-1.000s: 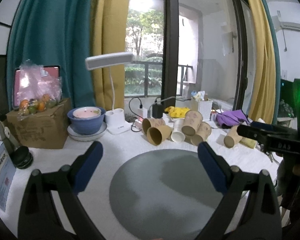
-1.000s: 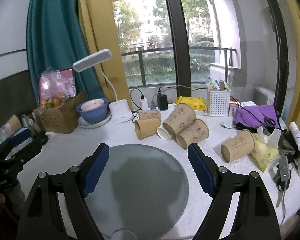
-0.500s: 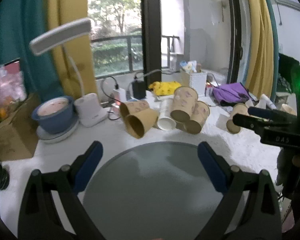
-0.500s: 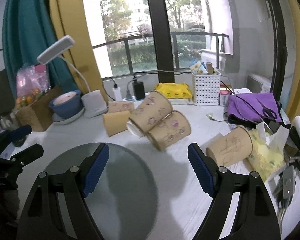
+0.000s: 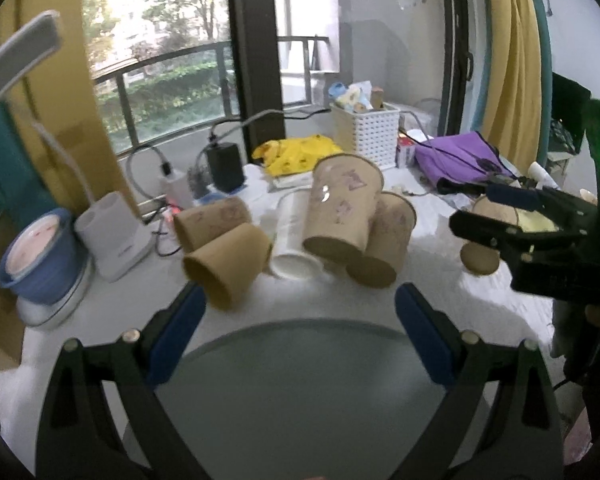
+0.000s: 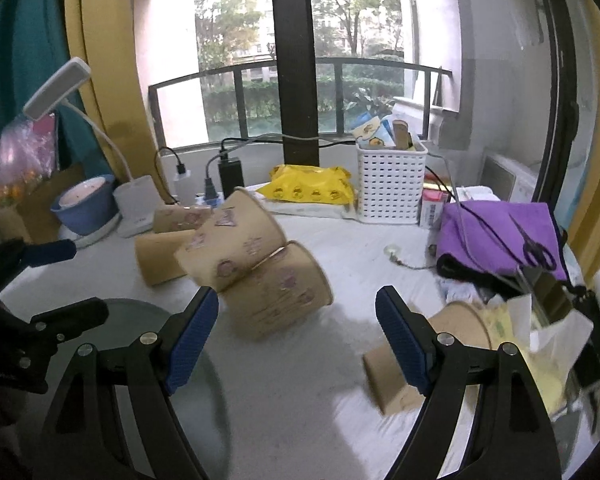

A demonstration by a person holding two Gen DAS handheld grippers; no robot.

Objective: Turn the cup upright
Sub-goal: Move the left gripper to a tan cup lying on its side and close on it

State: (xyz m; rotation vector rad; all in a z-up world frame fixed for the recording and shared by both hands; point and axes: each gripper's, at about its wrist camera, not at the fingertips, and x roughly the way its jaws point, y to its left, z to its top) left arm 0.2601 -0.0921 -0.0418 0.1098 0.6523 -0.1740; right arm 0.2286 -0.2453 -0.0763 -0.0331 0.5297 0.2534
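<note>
Brown paper cups lie tipped in a heap on the white bench, beyond the grey mat. Left gripper and right gripper hover with fingers spread, grasping nothing.

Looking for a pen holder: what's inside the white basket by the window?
The white basket holds packets and cartons poking above its rim, one yellow-printed. What lies lower down is hidden by its perforated walls, so no pens are confirmed.
</note>
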